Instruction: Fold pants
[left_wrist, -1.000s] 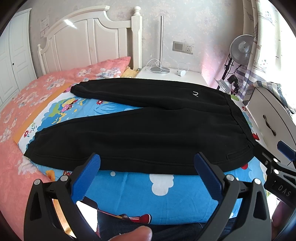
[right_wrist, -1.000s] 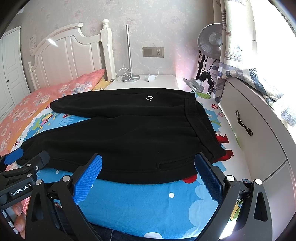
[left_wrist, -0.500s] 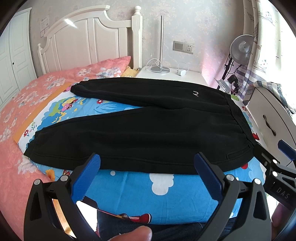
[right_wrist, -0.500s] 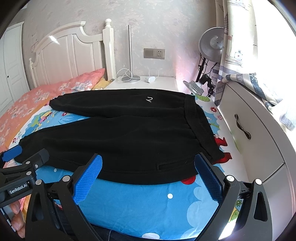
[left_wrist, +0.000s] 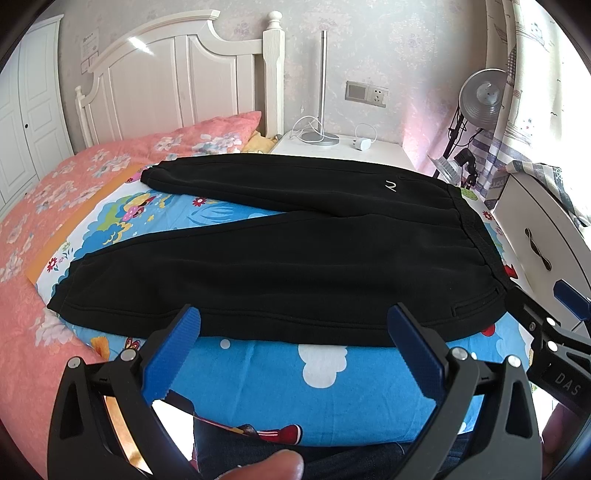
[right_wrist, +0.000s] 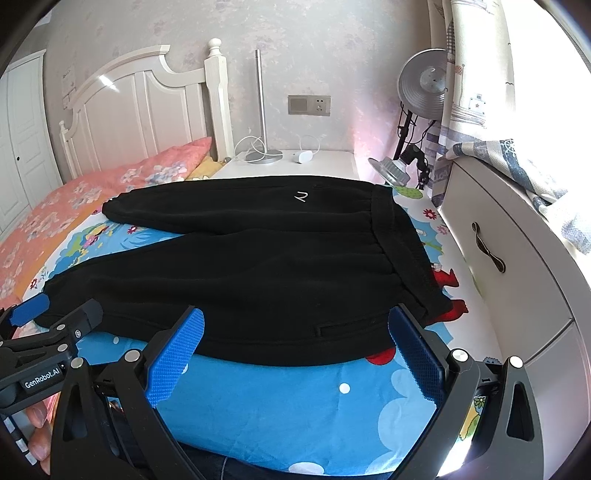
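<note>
Little has moved since the earlier frames: both views are shifted only slightly, and the pants are laid as before. No fold has been made.

Pants are spread flat on the blue cartoon sheet, waistband toward the white drawer unit, legs run out toward the pink quilt. Legs are splayed in a V (far leg angled toward the headboard, near leg parallel to the bed edge). A small white logo is seen on the far hip, a pocket slit near the front edge.

Left gripper is held wide open, nothing between the blue pads, hung over the front bed edge just short of the near leg's hem line. No contact with cloth can be seen.

Right gripper is likewise spread open and empty, positioned near the waistband corner; its right pad is seen just beside the corner, contact not clear.

Each gripper is caught in the other's view: right one at the left view's right edge, left one at the right view's left edge, near the cuff.

A fingertip is visible at the bottom of the left view. A nightstand with a lamp base and a charger is set behind the bed.
</note>
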